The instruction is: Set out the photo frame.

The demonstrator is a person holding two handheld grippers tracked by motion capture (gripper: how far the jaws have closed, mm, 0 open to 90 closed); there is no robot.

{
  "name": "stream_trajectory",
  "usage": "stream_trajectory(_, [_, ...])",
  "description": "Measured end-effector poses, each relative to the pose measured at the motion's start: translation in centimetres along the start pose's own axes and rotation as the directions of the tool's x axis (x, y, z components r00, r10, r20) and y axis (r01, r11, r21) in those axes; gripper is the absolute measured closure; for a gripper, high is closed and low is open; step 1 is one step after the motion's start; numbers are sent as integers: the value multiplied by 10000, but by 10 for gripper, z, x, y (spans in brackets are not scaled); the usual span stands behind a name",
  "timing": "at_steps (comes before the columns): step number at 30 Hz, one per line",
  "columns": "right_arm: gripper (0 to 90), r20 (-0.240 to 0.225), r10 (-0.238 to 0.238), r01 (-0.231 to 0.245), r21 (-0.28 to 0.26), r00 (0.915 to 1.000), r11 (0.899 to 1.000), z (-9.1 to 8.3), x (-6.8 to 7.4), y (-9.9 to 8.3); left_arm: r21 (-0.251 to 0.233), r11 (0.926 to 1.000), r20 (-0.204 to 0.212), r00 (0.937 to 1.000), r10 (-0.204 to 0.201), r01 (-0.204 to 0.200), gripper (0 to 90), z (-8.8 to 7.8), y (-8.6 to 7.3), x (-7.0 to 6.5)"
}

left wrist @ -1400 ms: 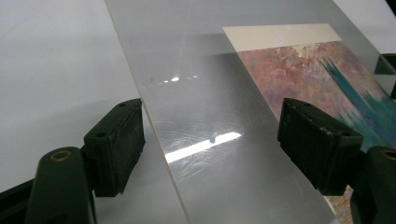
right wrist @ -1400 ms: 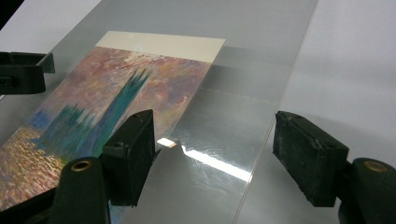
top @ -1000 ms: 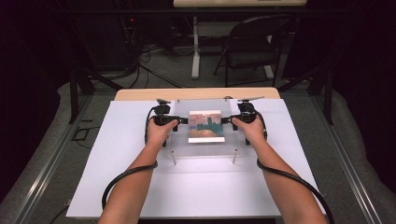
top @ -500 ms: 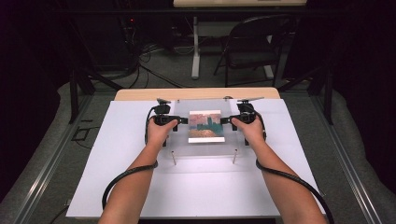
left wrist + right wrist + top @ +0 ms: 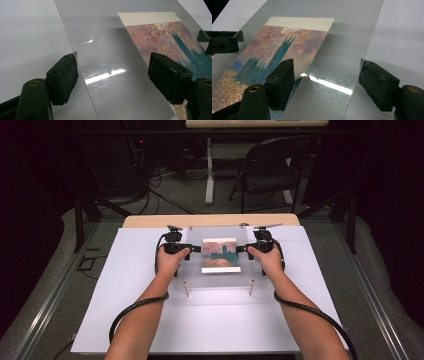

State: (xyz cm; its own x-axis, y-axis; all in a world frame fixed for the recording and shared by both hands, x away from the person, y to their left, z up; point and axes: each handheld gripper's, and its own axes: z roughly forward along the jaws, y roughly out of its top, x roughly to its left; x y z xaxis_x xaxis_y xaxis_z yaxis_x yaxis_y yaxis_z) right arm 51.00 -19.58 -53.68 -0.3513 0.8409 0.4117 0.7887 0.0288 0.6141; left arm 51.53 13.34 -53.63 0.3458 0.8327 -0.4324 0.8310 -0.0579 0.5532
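Note:
A clear acrylic sheet stands raised on short metal posts over the white board. A colourful painting print with a cream top margin lies under it. My left gripper is at the sheet's left edge and is open. In the left gripper view its jaws stand wide apart, with the sheet's edge between them. My right gripper mirrors it at the right edge, also open, its jaws apart around the sheet. Neither clamps the sheet. The print shows large in the right gripper view.
The white board covers most of a wooden table. A black folding chair and floor cables lie beyond the far edge. Black cables trail from both grippers along the forearms.

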Motion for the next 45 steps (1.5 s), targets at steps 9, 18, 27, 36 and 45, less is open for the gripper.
stream_trajectory(9, [282,-16,-153,153,133,9999,9998,-3,0,1,20,9999,94,9998,155,-155,244,-1,1,0])
stream_trajectory(18, [282,7,-207,207,213,9998,9996,-6,2,2,-33,9998,130,9998,176,-176,246,-3,1,-2])
stream_trajectory(27, [281,33,-405,405,86,9992,9991,-9,4,3,-53,9995,166,9993,328,-327,257,-7,2,-3])
stream_trajectory(36, [281,67,-681,680,90,9977,9976,-15,8,4,-205,9987,164,9988,472,-468,284,-14,3,-5])
stream_trajectory(45, [282,160,-988,988,22,9950,9951,-22,13,5,-304,9978,227,9980,596,-589,317,-21,4,-7])
